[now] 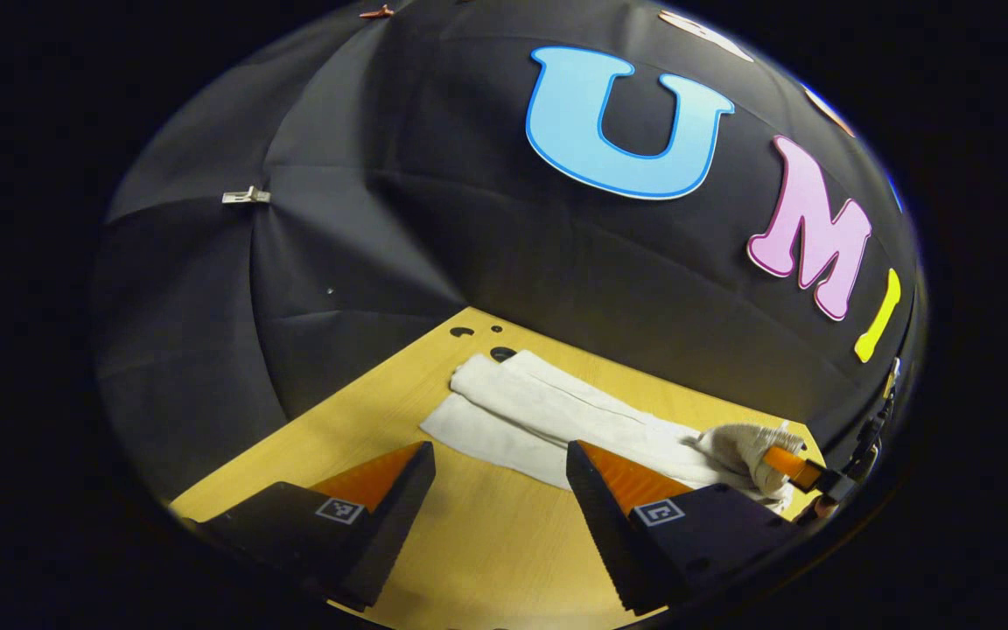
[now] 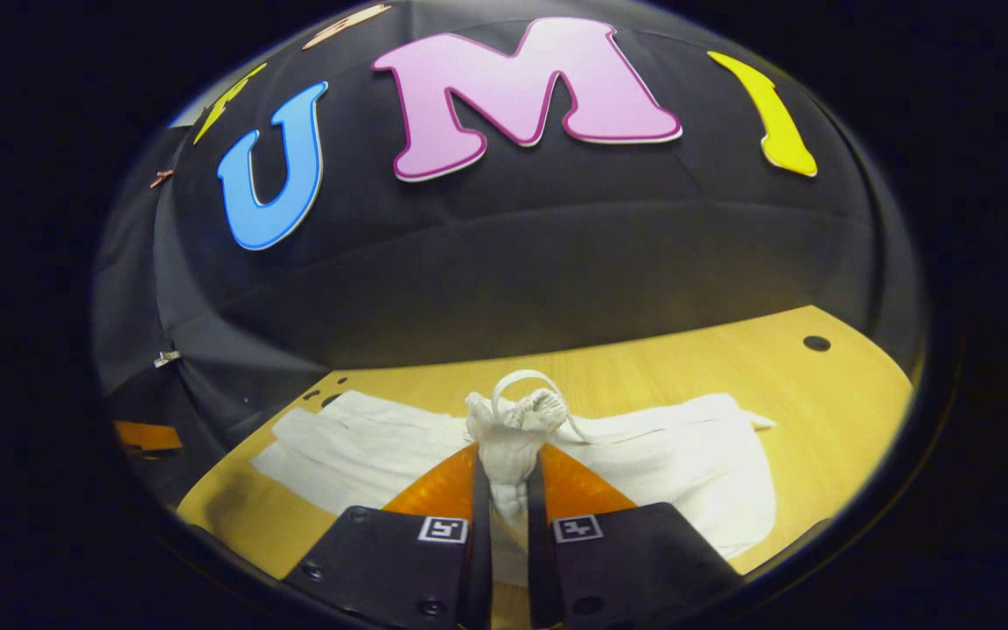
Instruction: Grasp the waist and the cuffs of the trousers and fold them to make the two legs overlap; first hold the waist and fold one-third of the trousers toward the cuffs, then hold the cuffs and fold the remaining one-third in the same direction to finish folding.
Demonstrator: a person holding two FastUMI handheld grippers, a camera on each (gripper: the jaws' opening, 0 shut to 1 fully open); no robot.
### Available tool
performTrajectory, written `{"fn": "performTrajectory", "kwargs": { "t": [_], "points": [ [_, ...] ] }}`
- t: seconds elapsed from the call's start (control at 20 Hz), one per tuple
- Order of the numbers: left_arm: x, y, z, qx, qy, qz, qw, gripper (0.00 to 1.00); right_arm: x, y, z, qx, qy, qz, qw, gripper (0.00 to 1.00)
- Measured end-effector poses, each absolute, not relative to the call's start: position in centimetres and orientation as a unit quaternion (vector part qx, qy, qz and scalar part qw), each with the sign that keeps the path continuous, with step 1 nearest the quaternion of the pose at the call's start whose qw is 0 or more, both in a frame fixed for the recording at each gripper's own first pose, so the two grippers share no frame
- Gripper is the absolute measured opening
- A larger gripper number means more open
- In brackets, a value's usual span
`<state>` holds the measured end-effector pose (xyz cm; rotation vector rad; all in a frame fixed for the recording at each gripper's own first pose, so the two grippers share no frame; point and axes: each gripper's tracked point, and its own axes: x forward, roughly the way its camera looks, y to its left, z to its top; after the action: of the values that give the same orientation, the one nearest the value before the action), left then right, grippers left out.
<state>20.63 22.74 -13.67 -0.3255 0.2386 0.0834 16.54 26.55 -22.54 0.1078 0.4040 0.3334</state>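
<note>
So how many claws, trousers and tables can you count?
Claws: 2, the left claw open over the table, the right claw pinching a bunch of cloth.
Trousers: 1, the white trousers.
Tables: 1, the wooden table.
Total: 4

No readable words, brands or numbers appear; each gripper carries small square coded markers (image 1: 339, 510) (image 2: 443, 529), patterns rather than legible text.

Trousers (image 1: 548, 411) lie on the table (image 1: 486, 534), ahead of the left gripper (image 1: 500, 490), near the wall (image 1: 486, 236)
</note>
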Motion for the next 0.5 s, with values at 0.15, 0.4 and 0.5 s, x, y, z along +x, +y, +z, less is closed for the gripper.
{"fn": "performTrajectory", "kwargs": {
  "t": [0.15, 0.4, 0.5],
  "points": [
    [23.3, 24.1, -13.4, -0.168, 0.110, 0.052, 0.978, 0.96, 16.0, 27.2, -23.2, 0.050, 0.205, 0.166, 0.963, 0.23],
    [28.7, 25.5, -14.9, -0.176, 0.143, 0.060, 0.972, 0.96, 14.0, 28.6, -22.8, 0.071, 0.225, 0.189, 0.953, 0.67],
    [31.1, 25.1, -15.7, -0.173, 0.161, 0.044, 0.971, 0.96, 13.1, 28.0, -22.4, 0.054, 0.232, 0.190, 0.952, 0.79]
  ]
}}
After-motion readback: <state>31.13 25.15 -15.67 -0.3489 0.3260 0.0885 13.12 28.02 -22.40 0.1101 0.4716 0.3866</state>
